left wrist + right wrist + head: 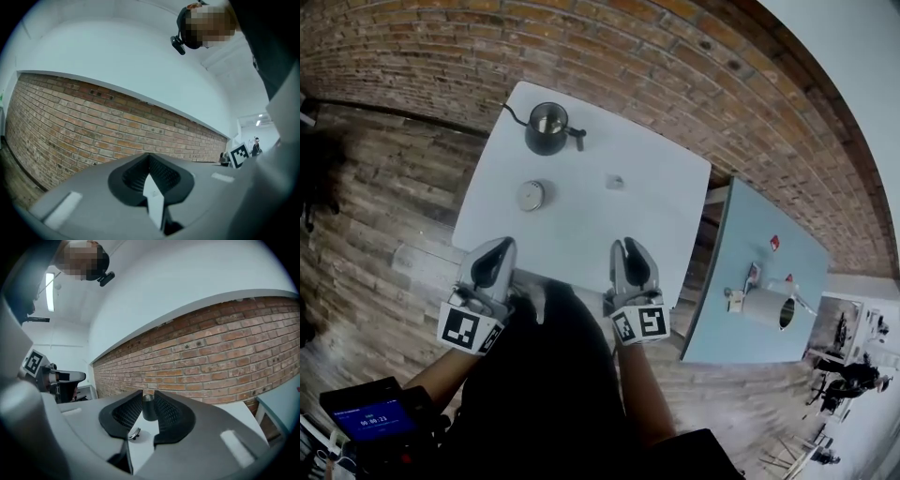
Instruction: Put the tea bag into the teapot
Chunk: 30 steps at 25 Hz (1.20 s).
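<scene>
On the white table (656,202), a dark metal teapot (547,129) stands without its lid at the far edge. Its round lid (531,195) lies closer to me, and the small tea bag (615,182) lies to the lid's right. Both grippers hover at the near edge, far from these objects. The left gripper (500,247) (150,157) has its fingertips together, with nothing held. The right gripper (628,247) (148,393) is open and empty. In the right gripper view, the teapot (149,408) and lid (134,433) show through its gap.
A brick wall (609,47) runs behind the table. To the right stands a second grey-blue table (750,234) with a white cylinder (766,307) and small items. A device with a lit screen (370,417) sits at the lower left. My dark-clothed body fills the near foreground.
</scene>
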Motion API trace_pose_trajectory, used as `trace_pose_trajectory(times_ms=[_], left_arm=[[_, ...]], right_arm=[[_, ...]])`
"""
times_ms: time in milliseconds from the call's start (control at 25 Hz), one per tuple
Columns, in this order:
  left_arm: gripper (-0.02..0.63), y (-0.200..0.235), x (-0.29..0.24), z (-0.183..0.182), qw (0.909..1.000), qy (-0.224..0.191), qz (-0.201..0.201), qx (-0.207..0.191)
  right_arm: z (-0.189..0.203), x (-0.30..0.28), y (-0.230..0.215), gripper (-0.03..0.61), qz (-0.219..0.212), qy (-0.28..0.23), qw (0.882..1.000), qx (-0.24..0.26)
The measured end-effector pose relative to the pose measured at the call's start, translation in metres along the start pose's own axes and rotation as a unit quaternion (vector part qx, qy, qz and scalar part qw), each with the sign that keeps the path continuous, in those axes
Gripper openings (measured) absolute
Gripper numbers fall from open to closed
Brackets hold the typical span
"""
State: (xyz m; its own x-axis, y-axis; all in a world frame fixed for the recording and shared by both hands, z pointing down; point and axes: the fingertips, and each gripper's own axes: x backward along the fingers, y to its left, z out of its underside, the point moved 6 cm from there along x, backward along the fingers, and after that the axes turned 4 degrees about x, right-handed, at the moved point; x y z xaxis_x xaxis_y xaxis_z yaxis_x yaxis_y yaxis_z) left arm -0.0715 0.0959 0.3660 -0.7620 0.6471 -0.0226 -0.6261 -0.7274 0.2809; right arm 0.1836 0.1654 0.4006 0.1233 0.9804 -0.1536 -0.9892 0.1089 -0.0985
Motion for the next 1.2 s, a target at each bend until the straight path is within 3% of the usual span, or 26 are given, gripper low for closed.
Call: trace_pose_trajectory(times_ms=[240,520,800,1200], left_arm=[[0.0,-0.003,-0.009,0.002,0.9997,0.004,-0.02,-0.015],[0.0,-0.027,-0.036,0.013,0.9993,0.008,-0.027,-0.025],[0.0,-0.046,-0.066,0.029,0.9969,0.019,-0.07,-0.031],[0.0,-0.061,-0.1,0.033,0.9979,0.031,-0.054,-0.021]], right_arm=[[0.004,0.004,-0.019,0.077,0.028,0.008,1.0,0.006],[0.026,-0.004,-0.047,0.077,0.005,0.022,1.0,0.017],[0.039,-0.02,-0.078,0.09,-0.019,0.043,0.999,0.026],[0.054,-0.053,-0.109,0.095,-0.004,0.077,0.997,0.03]])
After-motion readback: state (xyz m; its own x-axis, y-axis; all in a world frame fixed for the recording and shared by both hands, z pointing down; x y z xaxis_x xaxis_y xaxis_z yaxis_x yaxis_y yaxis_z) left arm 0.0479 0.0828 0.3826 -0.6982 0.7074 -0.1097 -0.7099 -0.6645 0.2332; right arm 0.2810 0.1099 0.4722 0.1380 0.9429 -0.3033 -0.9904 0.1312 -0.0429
